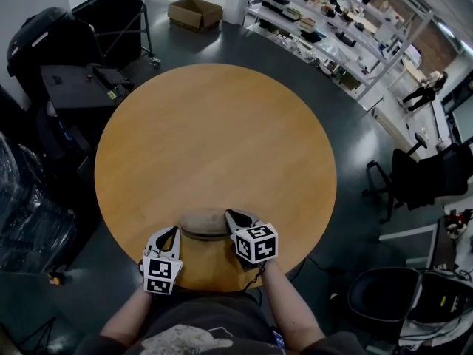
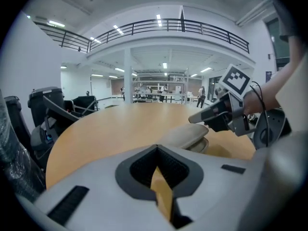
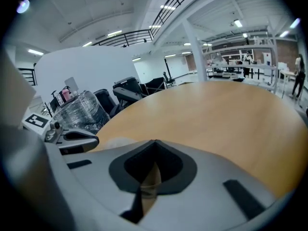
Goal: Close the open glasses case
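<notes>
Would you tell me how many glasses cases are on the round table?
1: the glasses case lies at the near edge of the table, between the left gripper and the right gripper. None seems hidden.

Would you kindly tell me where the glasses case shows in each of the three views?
Head view: glasses case, bottom centre, at the round table's near edge.
Left gripper view: case right of centre.
Right gripper view: at most a pale blur, lower left.
Shared landmark: the round table.
</notes>
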`<move>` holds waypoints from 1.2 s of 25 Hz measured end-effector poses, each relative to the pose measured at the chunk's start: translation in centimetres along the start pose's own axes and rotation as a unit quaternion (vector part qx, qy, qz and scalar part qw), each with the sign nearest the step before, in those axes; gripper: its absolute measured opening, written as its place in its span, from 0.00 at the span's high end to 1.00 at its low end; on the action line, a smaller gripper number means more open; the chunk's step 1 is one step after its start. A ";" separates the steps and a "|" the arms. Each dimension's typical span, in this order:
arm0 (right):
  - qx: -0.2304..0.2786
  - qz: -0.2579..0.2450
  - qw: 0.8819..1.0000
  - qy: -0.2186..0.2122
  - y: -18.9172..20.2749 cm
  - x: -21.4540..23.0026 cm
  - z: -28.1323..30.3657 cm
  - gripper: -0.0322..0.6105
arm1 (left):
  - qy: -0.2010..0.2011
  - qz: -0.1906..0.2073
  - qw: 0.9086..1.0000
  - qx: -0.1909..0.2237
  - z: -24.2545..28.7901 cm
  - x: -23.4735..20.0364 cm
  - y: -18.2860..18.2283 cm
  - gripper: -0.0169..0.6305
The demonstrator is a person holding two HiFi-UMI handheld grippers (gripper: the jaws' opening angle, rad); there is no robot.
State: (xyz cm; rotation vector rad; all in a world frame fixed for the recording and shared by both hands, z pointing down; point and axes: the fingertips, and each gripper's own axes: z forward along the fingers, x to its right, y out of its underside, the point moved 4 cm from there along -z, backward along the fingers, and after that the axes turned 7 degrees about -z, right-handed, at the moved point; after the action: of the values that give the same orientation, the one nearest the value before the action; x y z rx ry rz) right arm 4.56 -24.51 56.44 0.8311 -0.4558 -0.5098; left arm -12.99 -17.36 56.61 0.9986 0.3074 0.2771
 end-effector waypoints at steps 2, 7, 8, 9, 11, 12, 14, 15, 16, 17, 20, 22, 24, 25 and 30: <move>0.011 -0.012 1.000 0.006 0.2 -0.2 0.0 0.97 | 0.005 0.011 1.000 0.007 0.0 0.2 -0.9 0.96; 0.022 -0.009 1.000 0.017 0.6 -0.1 -0.1 0.97 | 0.037 0.027 0.998 -0.039 2.2 1.6 -1.1 0.96; 0.022 -0.007 1.000 0.019 0.8 -0.1 -0.1 0.97 | 0.041 0.022 0.998 -0.050 2.5 1.7 -0.9 0.96; 0.022 -0.007 1.000 0.020 0.9 -0.1 -0.2 0.97 | 0.042 0.016 0.997 -0.056 2.7 1.7 -0.8 0.96; 0.025 -0.009 0.999 0.022 1.1 -0.2 -0.3 0.97 | 0.041 0.016 0.997 -0.056 2.7 1.7 -0.7 0.96; 0.027 -0.011 0.999 0.023 1.1 -0.3 -0.3 0.97 | 0.040 0.021 0.998 -0.051 2.6 1.7 -0.8 0.96; 0.030 -0.013 0.999 0.026 1.3 -0.5 -0.3 0.97 | 0.041 0.033 0.998 -0.040 2.5 1.9 -1.1 0.96; 0.030 -0.015 0.999 0.027 1.3 -0.5 -0.3 0.97 | 0.043 0.036 0.998 -0.041 2.6 2.1 -1.1 0.96; 0.029 -0.018 0.999 0.028 1.3 -0.5 -0.3 0.97 | 0.044 0.039 0.997 -0.045 2.9 2.2 -1.0 0.96; 0.027 -0.020 0.999 0.029 1.4 -0.5 -0.2 0.97 | 0.045 0.040 0.997 -0.050 3.2 2.2 -0.8 0.96; 0.022 -0.033 0.999 0.025 1.7 -0.6 -0.1 0.97 | 0.050 0.031 0.997 -0.058 3.5 2.2 -0.1 0.96; 0.024 -0.039 0.999 0.024 1.8 -0.7 -0.4 0.97 | 0.055 0.023 0.997 -0.058 3.4 2.2 0.0 0.96; 0.030 -0.040 0.998 0.027 1.8 -0.9 -1.0 0.97 | 0.059 0.031 0.996 -0.058 3.3 2.3 0.0 0.96; 0.034 -0.039 0.998 0.027 1.9 -1.1 -1.3 0.97 | 0.059 0.037 0.996 -0.060 3.4 2.4 0.0 0.96; 0.037 -0.037 0.998 0.016 2.7 -2.1 -2.0 0.97 | 0.051 0.031 0.996 -0.061 3.5 2.6 0.1 0.96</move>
State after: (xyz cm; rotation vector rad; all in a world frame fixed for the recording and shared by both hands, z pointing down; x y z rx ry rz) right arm 4.69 -20.61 57.01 0.9286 -0.4176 -0.5506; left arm -9.28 -19.05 58.12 0.8758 0.3487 0.3992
